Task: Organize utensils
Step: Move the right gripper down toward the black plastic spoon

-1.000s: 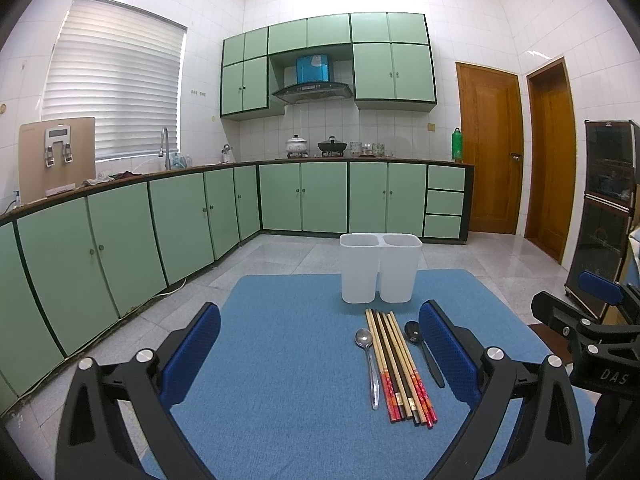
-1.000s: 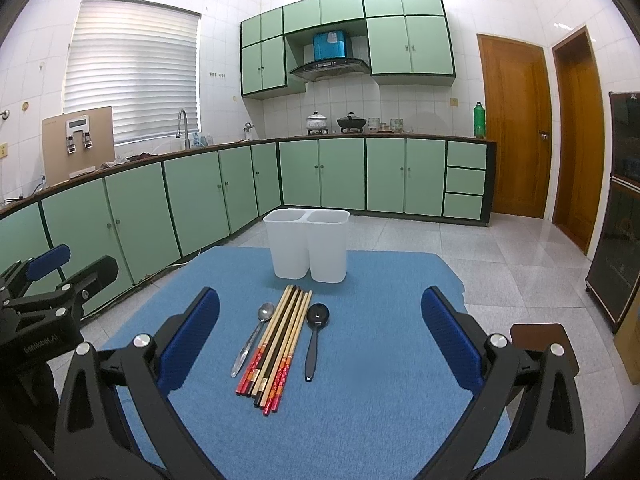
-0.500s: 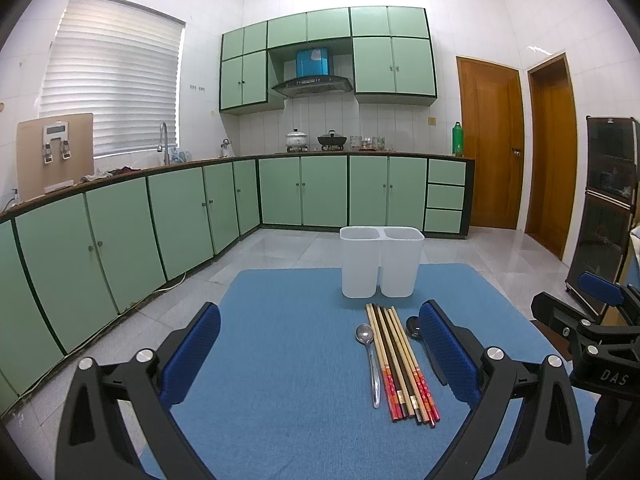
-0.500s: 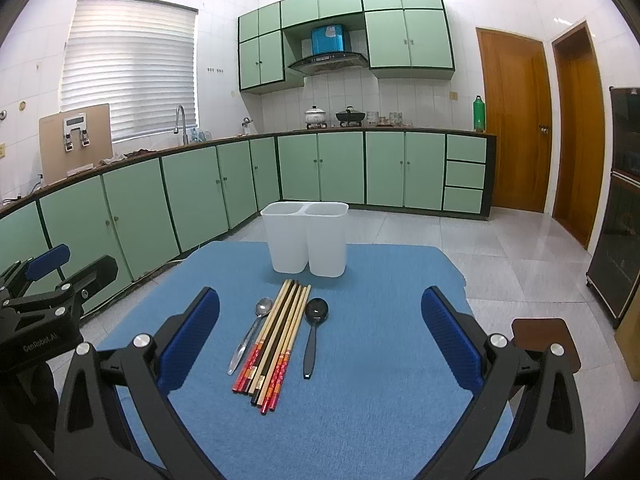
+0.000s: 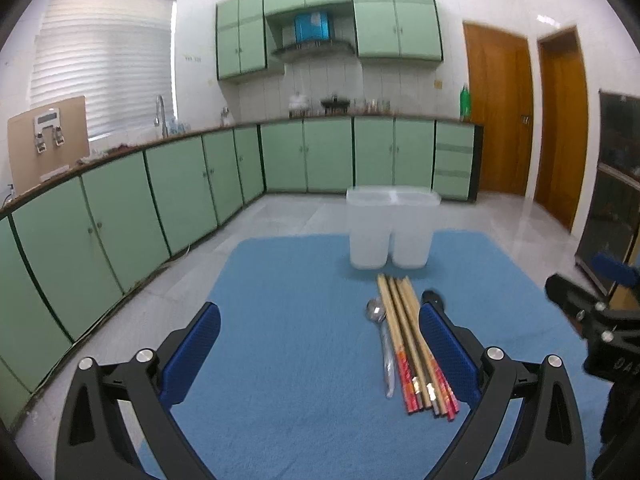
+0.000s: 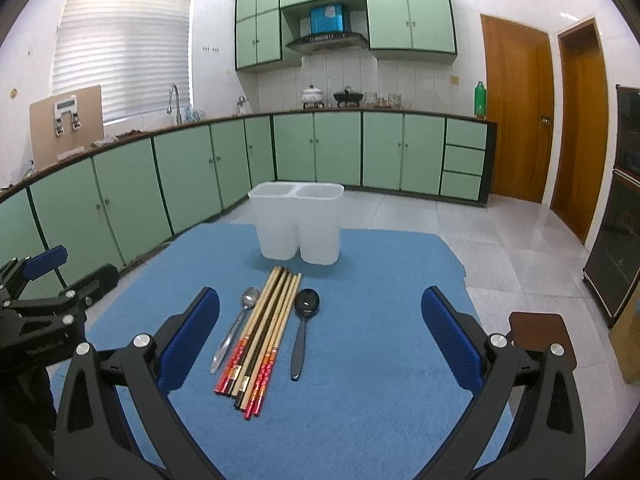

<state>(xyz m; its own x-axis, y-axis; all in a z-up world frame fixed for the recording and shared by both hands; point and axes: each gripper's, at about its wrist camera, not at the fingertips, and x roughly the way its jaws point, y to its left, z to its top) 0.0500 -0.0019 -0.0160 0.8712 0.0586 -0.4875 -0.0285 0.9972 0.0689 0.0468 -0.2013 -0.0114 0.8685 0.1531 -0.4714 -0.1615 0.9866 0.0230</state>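
Item one: a white two-compartment holder (image 6: 297,224) is standing upright at the far side of the blue mat (image 6: 360,360), both compartments showing nothing inside as far as the translucent walls let me tell.

Item two: a bundle of chopsticks (image 6: 264,332) is lying flat just in front of the holder, tips pointing toward it, red-banded ends toward the grippers.

Item three: a metal spoon (image 6: 237,326) is lying just beside the bundle on its left; a black spoon (image 6: 304,326) is lying just beside it on the right.

Item four: the left gripper (image 5: 320,354) is hanging above the mat with its blue pads spread wide and nothing between them. Compared with a second ago it is sitting nearer the utensils, the holder and bundle filling more of its view, which is blurring with the motion; its right pad is now hiding most of the black spoon (image 5: 434,298).

Item five: the right gripper (image 6: 320,338) is likewise gaping fully, gripping nothing, and has edged slightly forward, with the chopsticks and both spoons framed between its pads.

Assessment: nothing is sorted yet. The approach suggests a first pickup is being lined up.
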